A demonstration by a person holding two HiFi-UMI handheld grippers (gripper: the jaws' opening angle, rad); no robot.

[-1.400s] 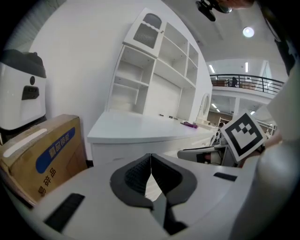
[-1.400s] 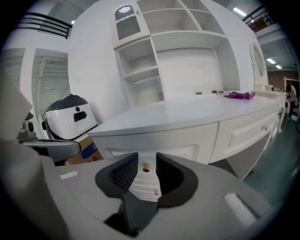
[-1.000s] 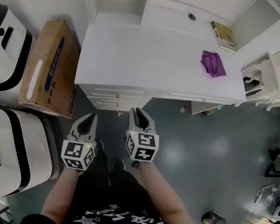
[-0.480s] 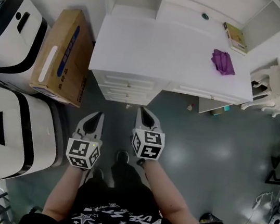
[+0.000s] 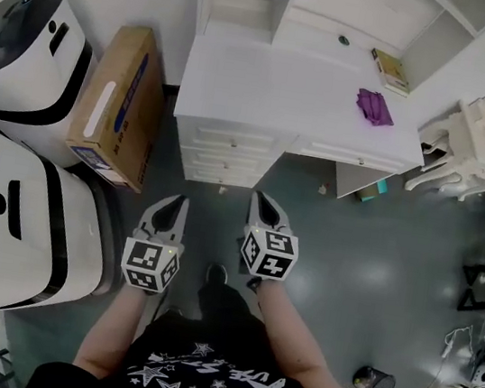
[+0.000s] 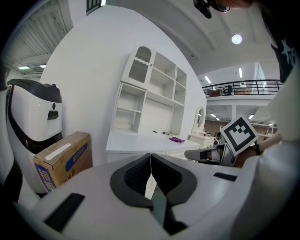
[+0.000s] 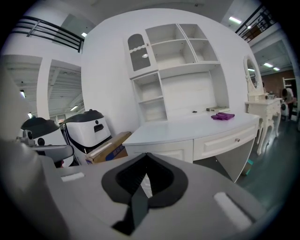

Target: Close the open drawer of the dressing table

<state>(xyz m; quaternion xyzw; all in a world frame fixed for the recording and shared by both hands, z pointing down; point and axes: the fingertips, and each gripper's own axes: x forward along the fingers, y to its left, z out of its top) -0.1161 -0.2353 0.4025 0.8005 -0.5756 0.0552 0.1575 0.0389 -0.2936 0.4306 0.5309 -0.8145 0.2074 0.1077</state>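
The white dressing table [image 5: 285, 95] stands ahead of me, and its drawer stack [image 5: 229, 153] and the wide drawer [image 5: 354, 154] look flush with the front. The knobbed wide drawer [image 7: 234, 139] appears again in the right gripper view. Both grippers hang over the grey floor, apart from the table. My left gripper [image 5: 180, 199] is shut and empty, its pads meeting [image 6: 150, 155]. To its right, my right gripper [image 5: 261, 197] is shut as well, with nothing between its jaws [image 7: 146, 154].
A cardboard box [image 5: 120, 101] leans beside the table's left end. Two large white and black machines [image 5: 29, 45] [image 5: 9, 225] fill the left side. A purple cloth [image 5: 375, 106] and a book [image 5: 390, 70] lie on the tabletop. A white chair [image 5: 471, 133] stands at the right.
Both grippers have drawn back from the table front, which now lies farther from them. The right gripper's jaws, apart in the earliest frame, have come together.
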